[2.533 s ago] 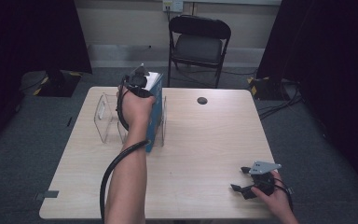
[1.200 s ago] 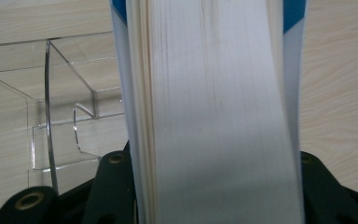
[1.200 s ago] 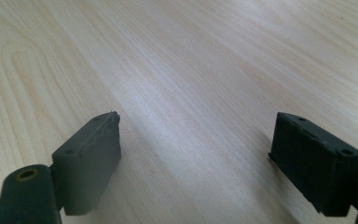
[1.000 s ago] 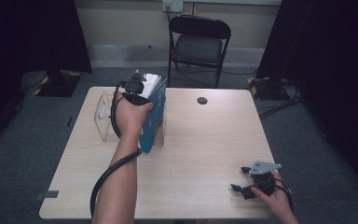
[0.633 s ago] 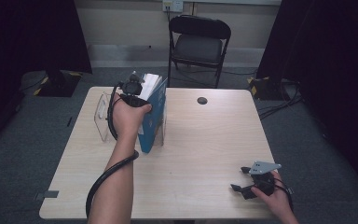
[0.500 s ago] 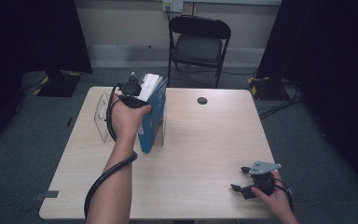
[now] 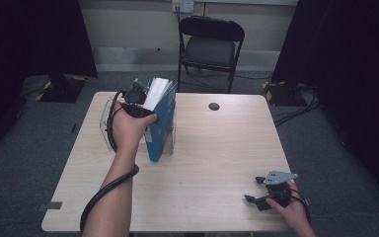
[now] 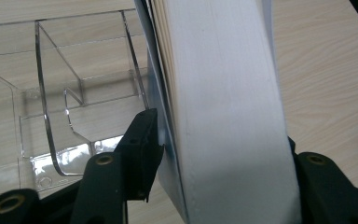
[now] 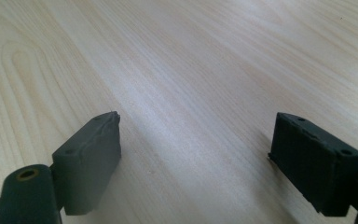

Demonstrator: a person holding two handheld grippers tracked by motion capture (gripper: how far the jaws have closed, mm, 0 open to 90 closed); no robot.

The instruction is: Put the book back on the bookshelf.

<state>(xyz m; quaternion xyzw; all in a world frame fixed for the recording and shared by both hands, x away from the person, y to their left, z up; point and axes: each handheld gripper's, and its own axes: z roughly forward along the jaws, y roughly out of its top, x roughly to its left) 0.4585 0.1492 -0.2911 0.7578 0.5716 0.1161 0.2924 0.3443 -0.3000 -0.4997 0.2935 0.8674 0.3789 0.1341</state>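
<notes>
On the far left of the pale wooden table (image 7: 187,168) stands a clear plastic rack with upright dividers (image 8: 51,116). We think its walls are there to keep things standing up, and that is why the work is going on right here.

Just to the right of it, our left tool (image 7: 137,98) is around the top of a thick blue book with white pages (image 7: 160,118). The book stands upright in the right end of the rack, at the far left part of the table. In the left gripper view one black pad sits by the blue cover and the other is behind the white page block (image 8: 228,116). The jaws have just been opening, with the book between them. We cannot tell if the pads press on it now. We think the hand stays close so the book does not tip.

At the near right of the table, our right tool (image 7: 266,190) rests low, well apart from the book. Its jaws are spread wide with nothing between them, just waiting.
</notes>
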